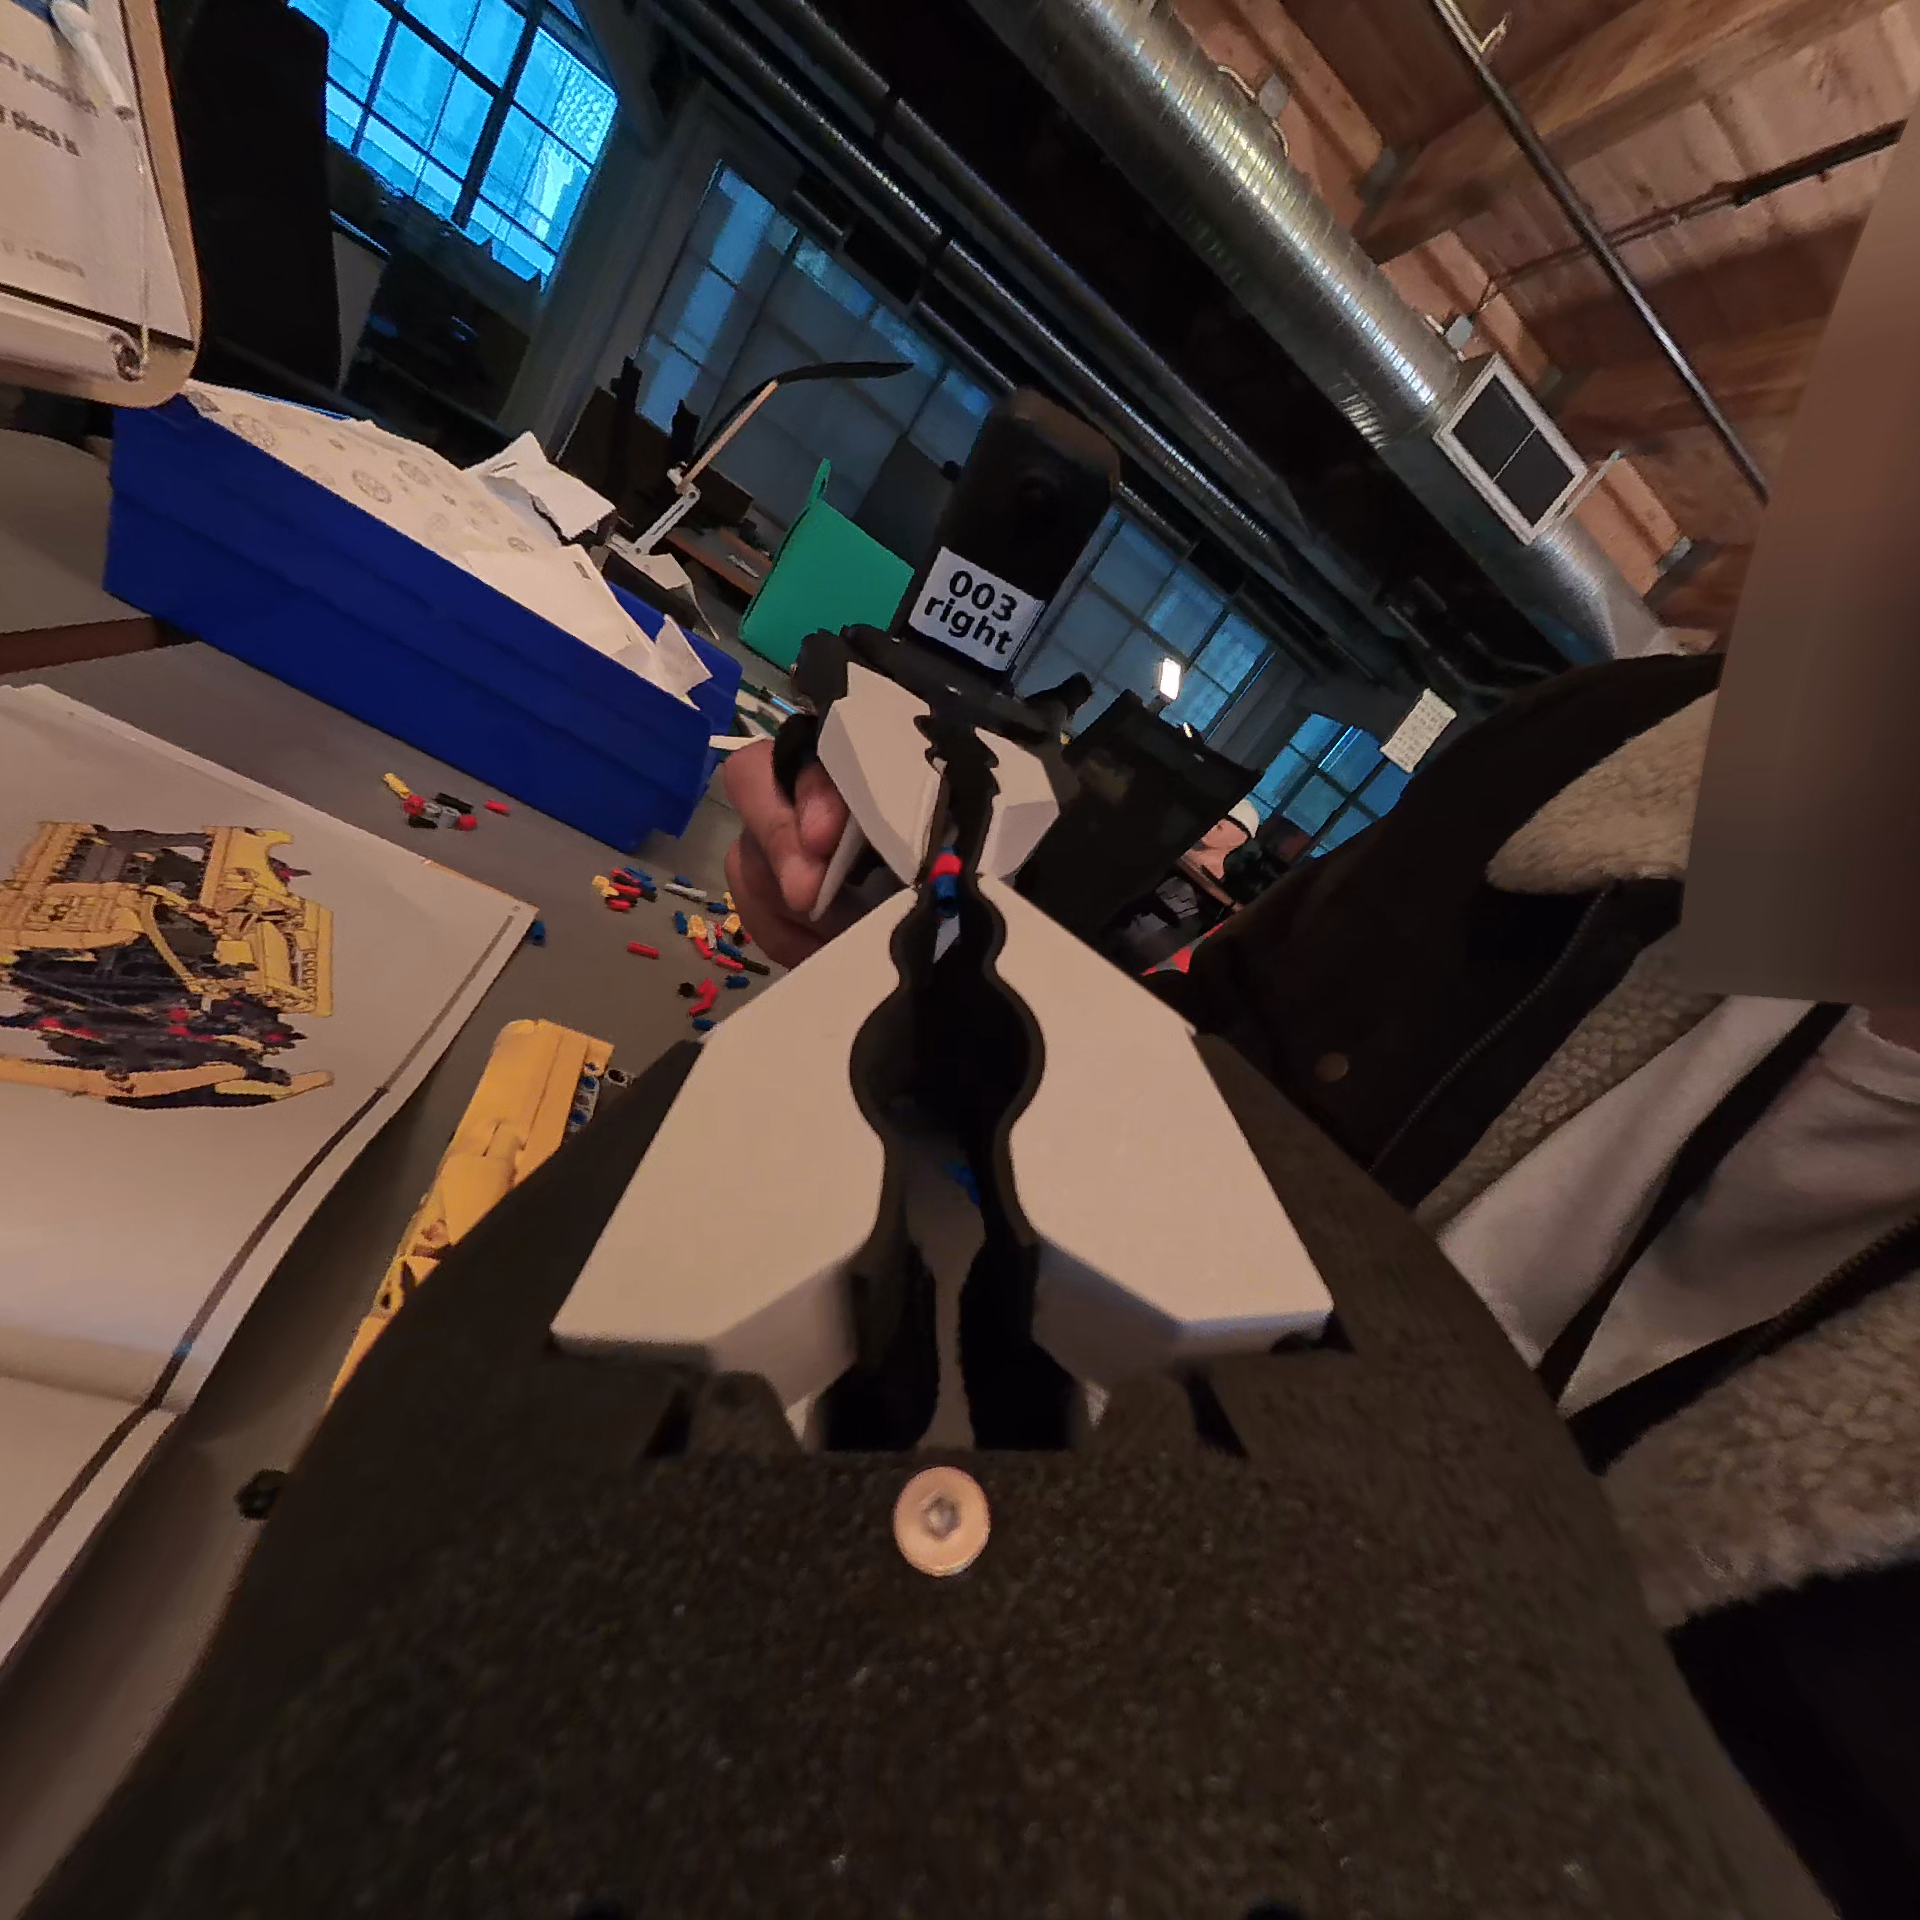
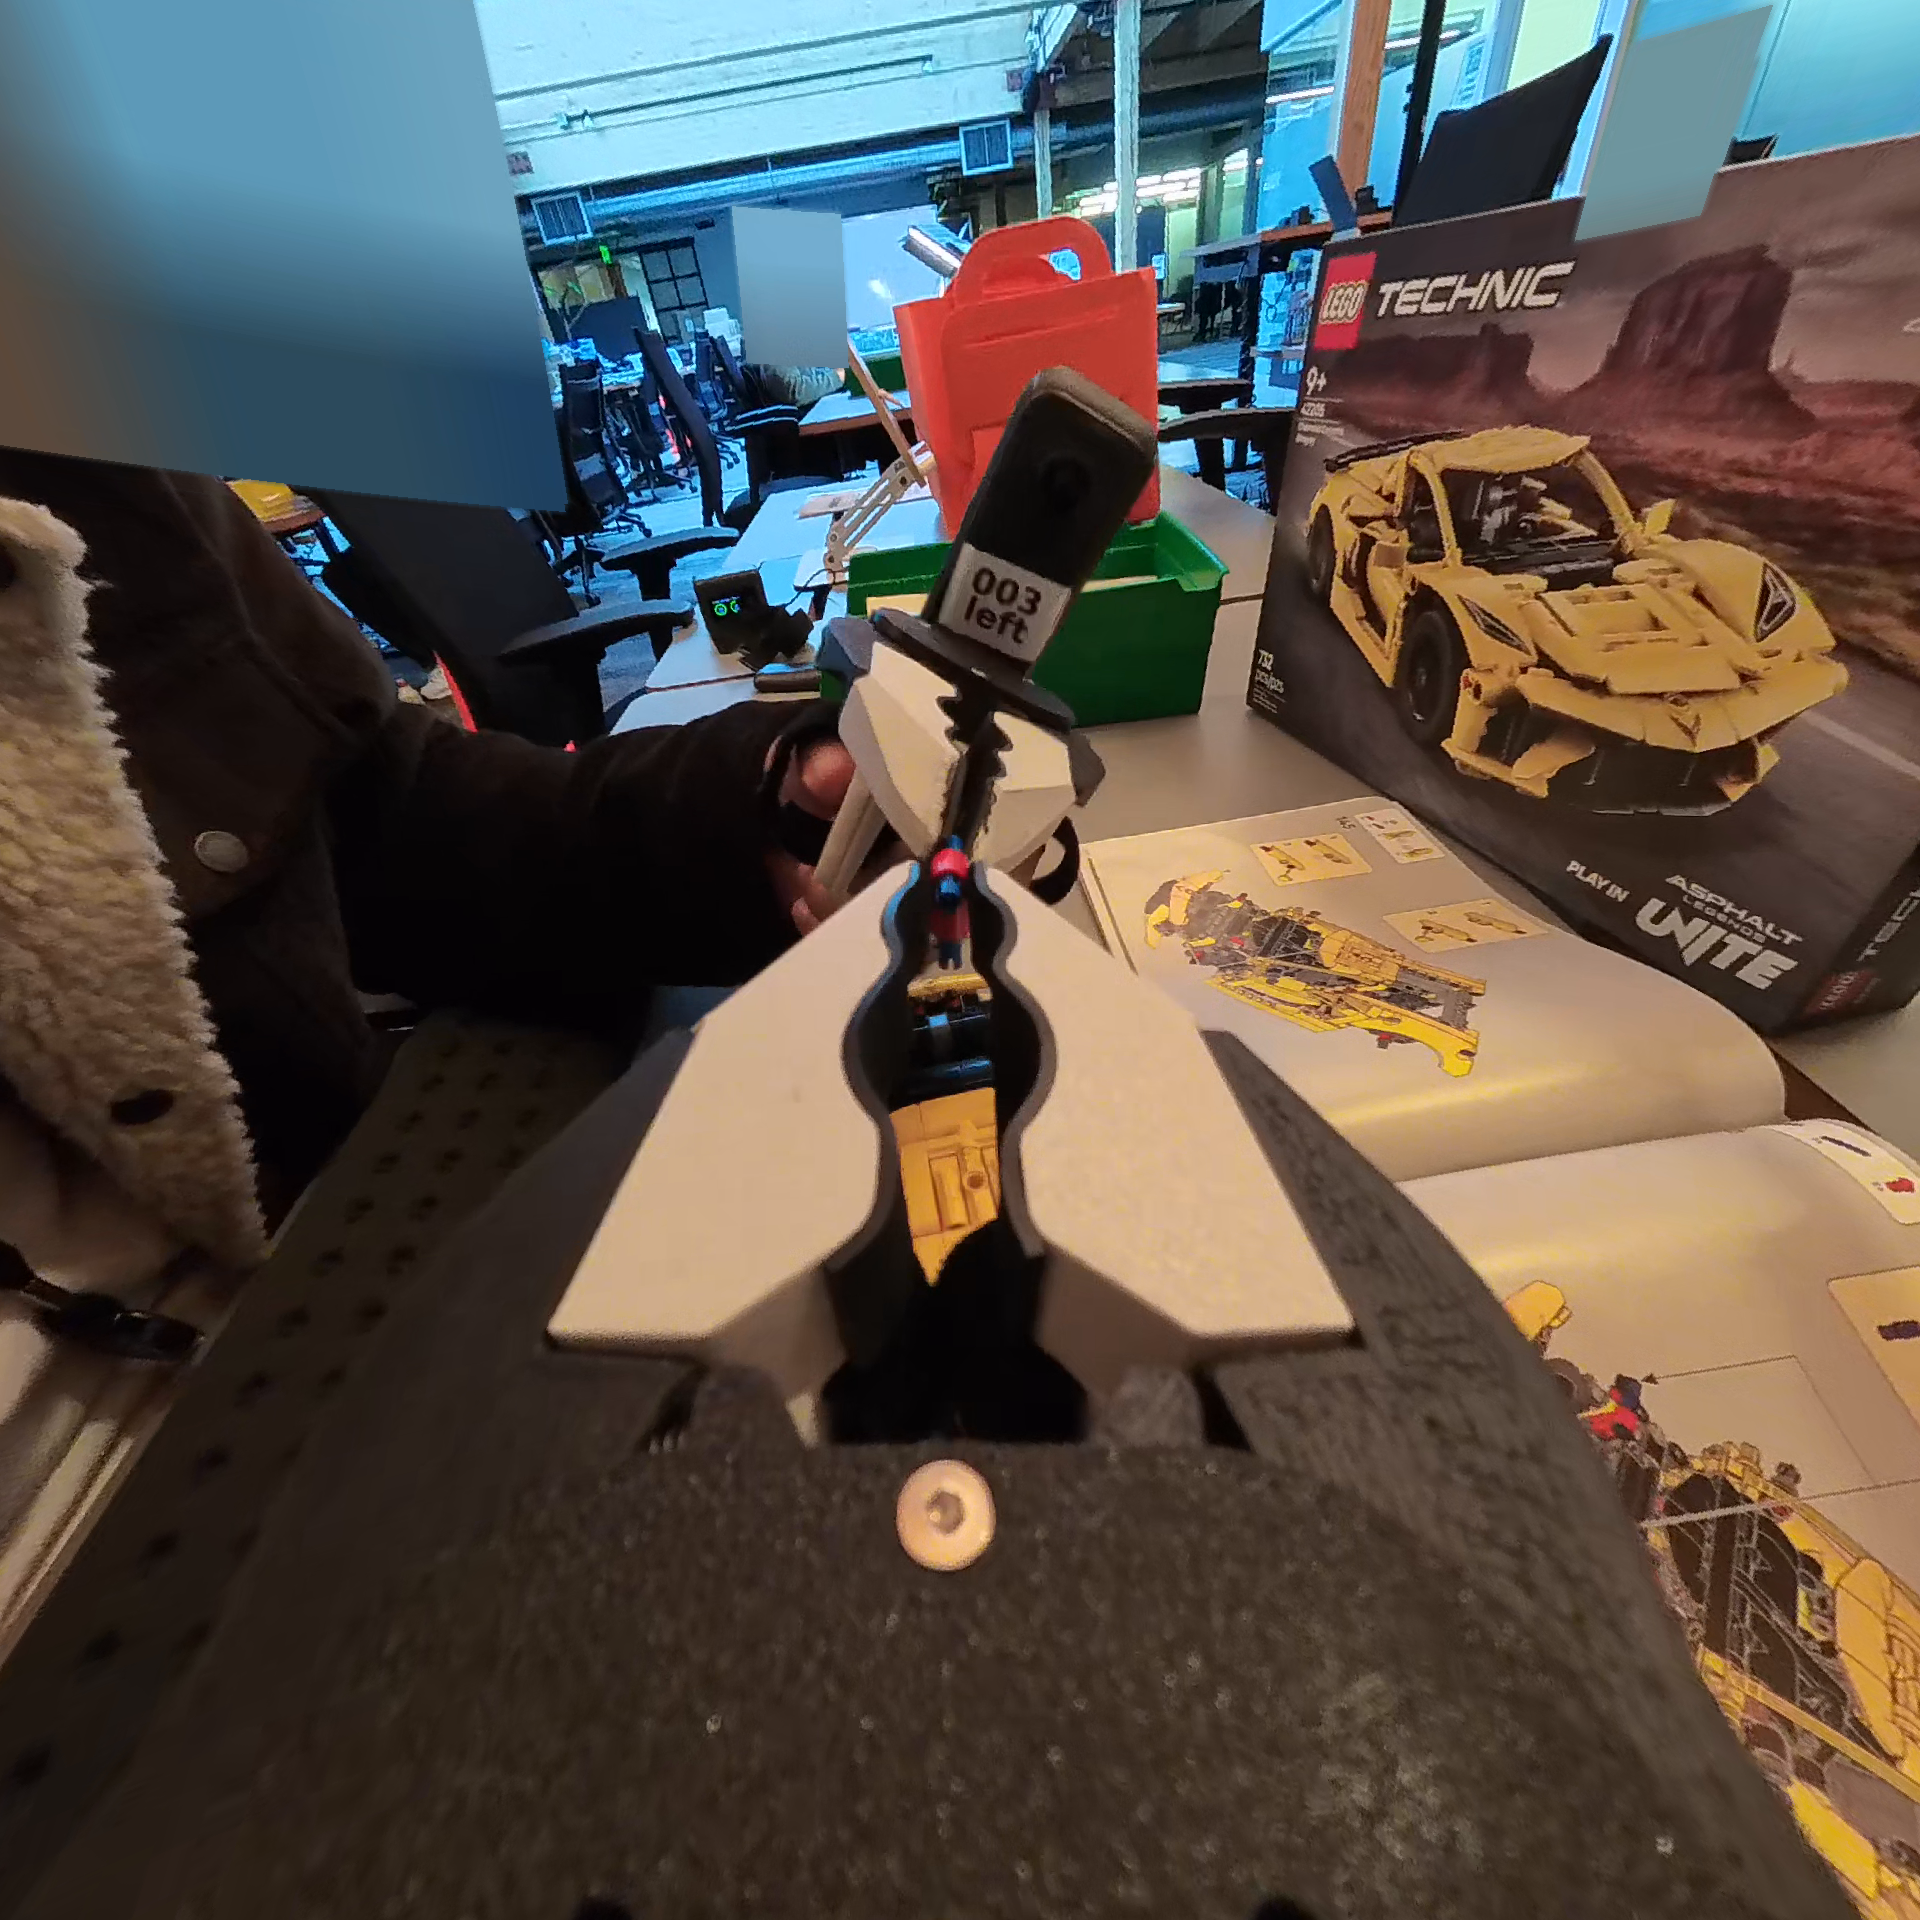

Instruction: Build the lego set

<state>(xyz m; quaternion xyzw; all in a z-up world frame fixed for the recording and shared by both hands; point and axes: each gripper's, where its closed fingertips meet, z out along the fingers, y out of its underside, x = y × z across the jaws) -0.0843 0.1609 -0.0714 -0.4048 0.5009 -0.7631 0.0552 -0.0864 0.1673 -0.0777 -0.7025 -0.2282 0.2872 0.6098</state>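
My left gripper (image 1: 940, 902) and my right gripper (image 2: 948, 896) meet tip to tip above the table, both shut. A small red and blue pin piece (image 1: 943, 875) is pinched where the tips meet; it also shows in the right wrist view (image 2: 948, 878). I cannot tell which part each gripper holds. The right gripper (image 1: 940, 844) faces me in the left wrist view, and the left gripper (image 2: 958, 831) faces me in the right wrist view. The yellow Lego car model (image 1: 520, 1122) lies on the table below, seen through the finger gap (image 2: 951, 1174).
An open instruction book (image 1: 208, 987) (image 2: 1351, 956) lies on the table. Loose small pieces (image 1: 675, 925) are scattered near a blue bin (image 1: 364, 623). The set's box (image 2: 1558, 582), a green bin (image 2: 1132, 623) and an orange bag (image 2: 1029, 343) stand behind. A person's jacket (image 2: 416, 831) is close. The grippers are tip to tip, or close to it.
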